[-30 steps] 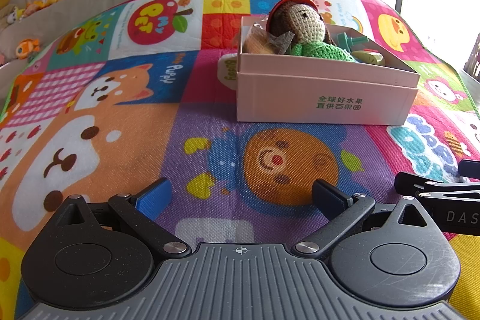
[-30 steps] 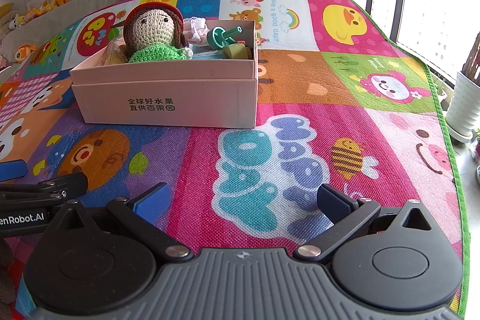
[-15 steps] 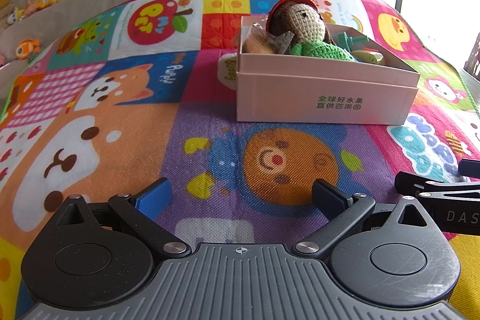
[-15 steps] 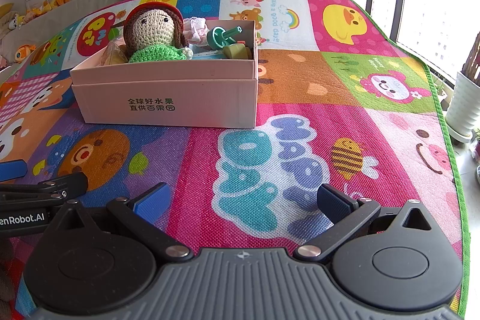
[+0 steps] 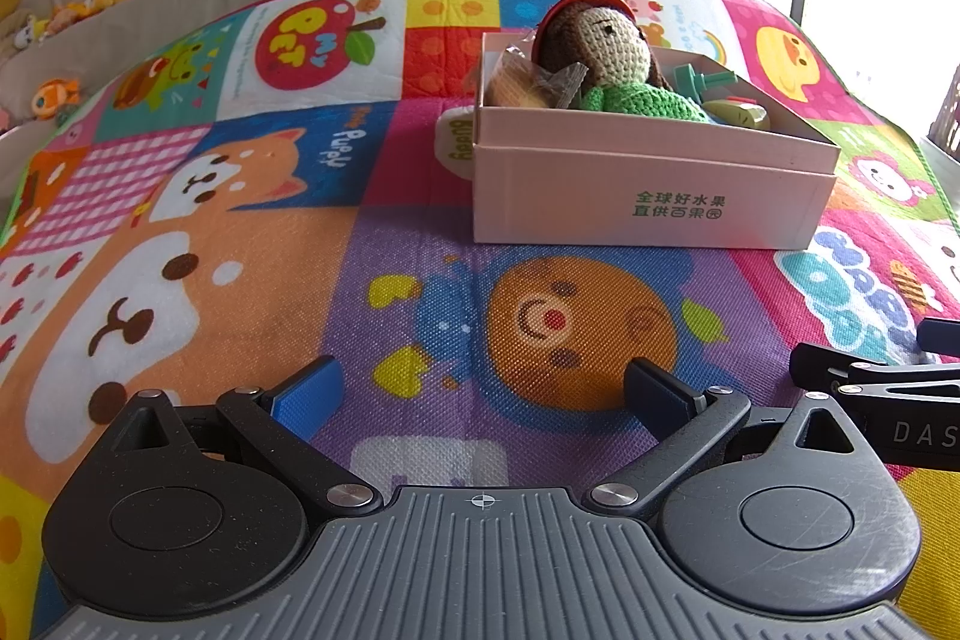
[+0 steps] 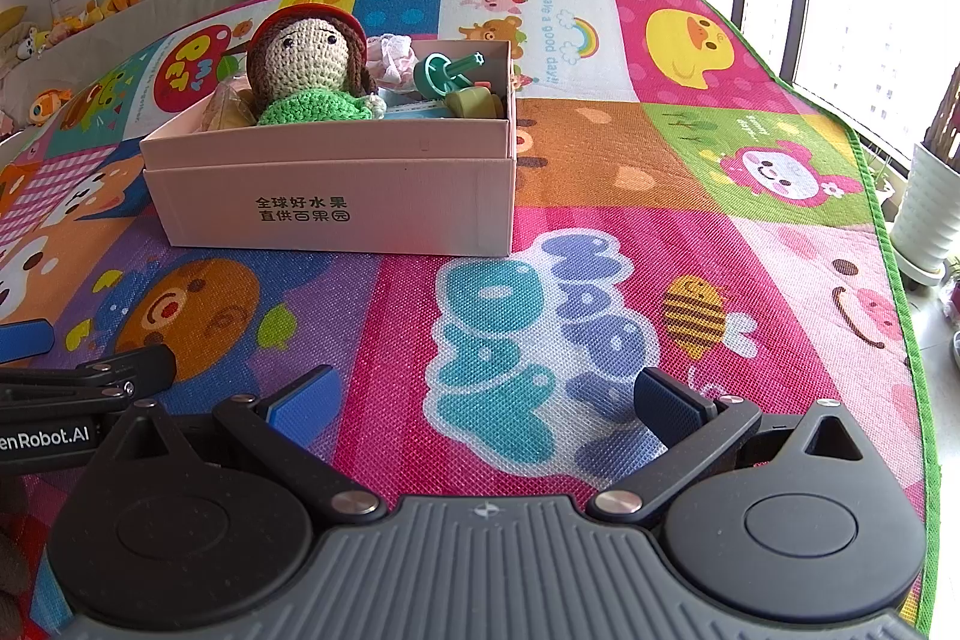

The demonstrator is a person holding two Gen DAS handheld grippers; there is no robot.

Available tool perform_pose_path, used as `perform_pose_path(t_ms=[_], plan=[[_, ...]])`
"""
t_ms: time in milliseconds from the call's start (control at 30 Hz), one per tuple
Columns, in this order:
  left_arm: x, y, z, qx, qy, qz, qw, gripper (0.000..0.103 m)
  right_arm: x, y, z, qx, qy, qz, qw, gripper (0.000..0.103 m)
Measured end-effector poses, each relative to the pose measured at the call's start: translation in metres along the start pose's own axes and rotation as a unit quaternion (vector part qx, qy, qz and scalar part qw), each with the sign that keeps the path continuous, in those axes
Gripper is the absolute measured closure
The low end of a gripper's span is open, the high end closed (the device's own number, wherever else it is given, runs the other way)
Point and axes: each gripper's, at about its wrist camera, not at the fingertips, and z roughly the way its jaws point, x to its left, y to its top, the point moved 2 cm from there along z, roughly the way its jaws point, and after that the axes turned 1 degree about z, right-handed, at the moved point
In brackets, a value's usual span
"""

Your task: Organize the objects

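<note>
A pink cardboard box [image 5: 648, 196] [image 6: 336, 208] stands on the colourful play mat [image 5: 240, 280] [image 6: 600, 232]. Inside it sit a crocheted doll [image 5: 606, 58] [image 6: 306, 70] with brown hair, red hat and green top, a wrapped snack [image 5: 528, 85], a teal toy [image 6: 447, 70] [image 5: 699, 79], an olive piece [image 6: 474, 103] and a pink cloth [image 6: 390, 55]. My left gripper [image 5: 480, 394] is open and empty, low over the mat in front of the box. My right gripper [image 6: 486, 403] is open and empty, to the box's front right.
Each gripper's fingers show at the other view's edge [image 5: 870, 376] [image 6: 90, 376]. Plush toys [image 5: 54, 94] line a ledge at the left. A white plant pot [image 6: 930, 214] stands off the mat's right edge, by the window.
</note>
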Motion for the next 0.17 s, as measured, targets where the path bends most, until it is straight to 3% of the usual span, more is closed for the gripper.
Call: perform_pose_path(t_ms=[167], plan=[[0.0,0.0,0.0001,-0.001,-0.001,-0.002,1.0,0.001,-0.0001,-0.0001,-0.0003,0.0,0.0,0.0,1.0,0.0]])
